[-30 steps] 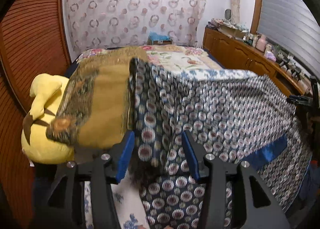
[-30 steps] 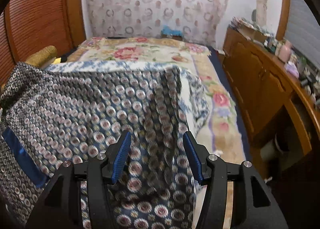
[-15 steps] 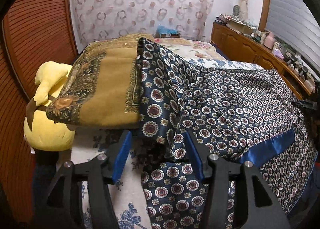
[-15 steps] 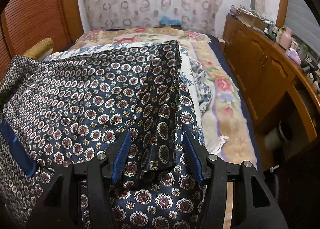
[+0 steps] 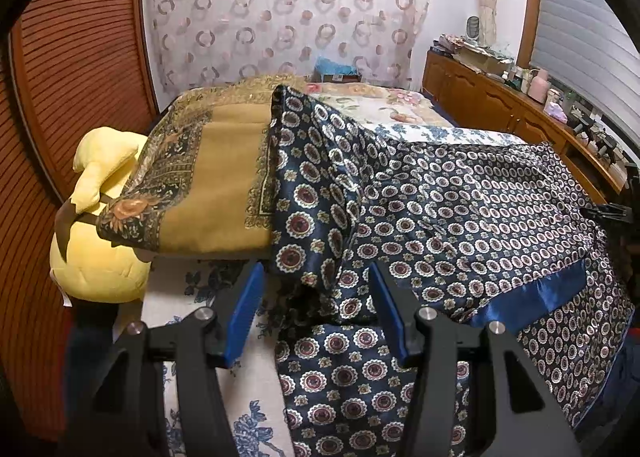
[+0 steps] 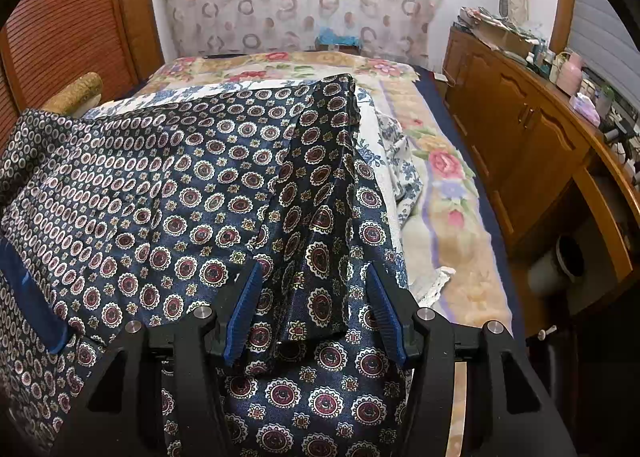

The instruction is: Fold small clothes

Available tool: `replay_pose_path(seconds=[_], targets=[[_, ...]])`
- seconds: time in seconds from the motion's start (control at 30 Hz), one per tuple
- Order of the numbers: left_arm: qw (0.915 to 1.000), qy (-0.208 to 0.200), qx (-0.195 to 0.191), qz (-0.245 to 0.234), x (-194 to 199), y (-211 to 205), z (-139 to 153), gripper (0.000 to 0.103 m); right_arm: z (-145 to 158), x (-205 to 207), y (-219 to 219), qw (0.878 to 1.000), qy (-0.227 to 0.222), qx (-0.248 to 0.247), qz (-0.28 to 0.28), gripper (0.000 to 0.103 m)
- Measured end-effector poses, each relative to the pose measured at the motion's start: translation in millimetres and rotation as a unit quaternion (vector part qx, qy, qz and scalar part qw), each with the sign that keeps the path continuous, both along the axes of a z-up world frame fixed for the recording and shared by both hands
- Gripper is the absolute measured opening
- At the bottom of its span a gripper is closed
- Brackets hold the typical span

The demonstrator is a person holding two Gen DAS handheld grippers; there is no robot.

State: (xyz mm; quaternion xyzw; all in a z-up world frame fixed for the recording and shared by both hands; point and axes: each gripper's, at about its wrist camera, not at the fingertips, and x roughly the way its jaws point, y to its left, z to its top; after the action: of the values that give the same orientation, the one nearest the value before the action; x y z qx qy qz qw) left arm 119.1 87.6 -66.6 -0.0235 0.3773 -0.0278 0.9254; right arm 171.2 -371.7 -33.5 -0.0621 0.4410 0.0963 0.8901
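Observation:
A dark navy silky garment with red-and-white medallions [image 5: 460, 217] lies spread across the bed, a plain blue band [image 5: 532, 297] near its front. Its left edge is folded over and rests against a mustard blanket. My left gripper [image 5: 316, 309] is open, its blue pads either side of that folded edge, holding nothing. In the right wrist view the same garment [image 6: 180, 193] lies flat with its right edge folded over [image 6: 324, 185]. My right gripper [image 6: 316, 309] is open over that fold, holding nothing.
A mustard patterned blanket [image 5: 216, 177] and a yellow plush toy [image 5: 100, 257] lie at the left. The floral bed cover [image 6: 440, 185] runs along the right. A wooden cabinet [image 6: 532, 145] with clutter stands right of the bed. A slatted wooden wall [image 5: 72, 77] is at the left.
The garment, held raised and stretched a second ago, has dropped onto the bed and now lies flat. Both grippers have pulled back slightly from the folded edges and stand open.

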Motion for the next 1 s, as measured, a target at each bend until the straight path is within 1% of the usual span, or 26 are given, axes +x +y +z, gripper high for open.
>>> replay_pose_path(seconds=[0.13, 0.17, 0.2, 0.23, 0.27, 0.33, 0.37, 0.43, 0.47, 0.5, 0.53, 0.57, 0.6, 0.67, 0.73, 0.87, 1.0], targets=[[0.9999, -0.014, 0.0, -0.002, -5, -4, 4, 0.052, 0, 0, 0, 1.0, 0.0, 0.0, 0.0, 0.055], [0.9998, -0.017, 0.001, -0.004, -6, -5, 5, 0.048, 0, 0, 0, 1.0, 0.0, 0.0, 0.0, 0.055], [0.9998, -0.017, -0.001, -0.007, -6, -6, 5, 0.046, 0, 0, 0, 1.0, 0.0, 0.0, 0.0, 0.055], [0.9998, -0.015, -0.004, -0.009, -6, -7, 3, 0.042, 0, 0, 0, 1.0, 0.0, -0.001, 0.0, 0.055], [0.9998, -0.014, -0.005, -0.011, -6, -8, 2, 0.036, 0, 0, 0, 1.0, 0.0, 0.0, 0.0, 0.055], [0.9998, -0.01, -0.001, -0.019, -4, -10, -1, 0.033, 0, 0, 1, 1.0, 0.0, -0.001, 0.0, 0.055], [0.9997, -0.008, 0.003, -0.022, -2, -11, -2, 0.028, -1, 0, 1, 1.0, 0.0, -0.001, 0.0, 0.055], [0.9997, -0.006, 0.001, -0.024, 1, -11, -4, 0.023, 0, 0, 1, 1.0, 0.0, -0.001, 0.0, 0.055], [0.9997, -0.004, -0.003, -0.025, 3, -10, -5, 0.017, 0, 0, 1, 1.0, 0.0, -0.001, 0.0, 0.055], [0.9997, -0.003, -0.005, -0.025, 4, -9, -6, 0.014, 0, 0, 1, 1.0, -0.001, -0.002, 0.0, 0.055], [0.9997, -0.002, -0.007, -0.022, 5, -8, -7, 0.009, 0, 0, 1, 1.0, -0.002, -0.003, 0.001, 0.051], [0.9997, -0.001, -0.009, -0.022, 6, -7, -7, 0.003, 0, -1, 2, 1.0, -0.003, -0.003, 0.007, 0.035], [0.9997, -0.003, -0.01, -0.023, 6, -7, -7, 0.0, 0, -2, 4, 1.0, -0.005, -0.004, 0.016, 0.029], [0.9992, -0.009, -0.024, -0.03, 1, -7, -4, 0.0, 3, -5, 6, 0.999, -0.015, -0.015, 0.025, 0.006], [0.9991, -0.02, -0.021, -0.029, -5, -9, 2, 0.0, 9, -9, 5, 0.999, -0.02, 0.004, 0.041, 0.003], [0.9978, -0.043, -0.032, -0.039, -23, -11, 22, 0.0, 30, -20, -4, 0.998, -0.042, 0.029, 0.046, 0.001], [0.9963, -0.051, -0.047, -0.051, -43, -7, 33, 0.0, 49, -36, -17, 0.996, -0.058, 0.038, 0.048, 0.0]])
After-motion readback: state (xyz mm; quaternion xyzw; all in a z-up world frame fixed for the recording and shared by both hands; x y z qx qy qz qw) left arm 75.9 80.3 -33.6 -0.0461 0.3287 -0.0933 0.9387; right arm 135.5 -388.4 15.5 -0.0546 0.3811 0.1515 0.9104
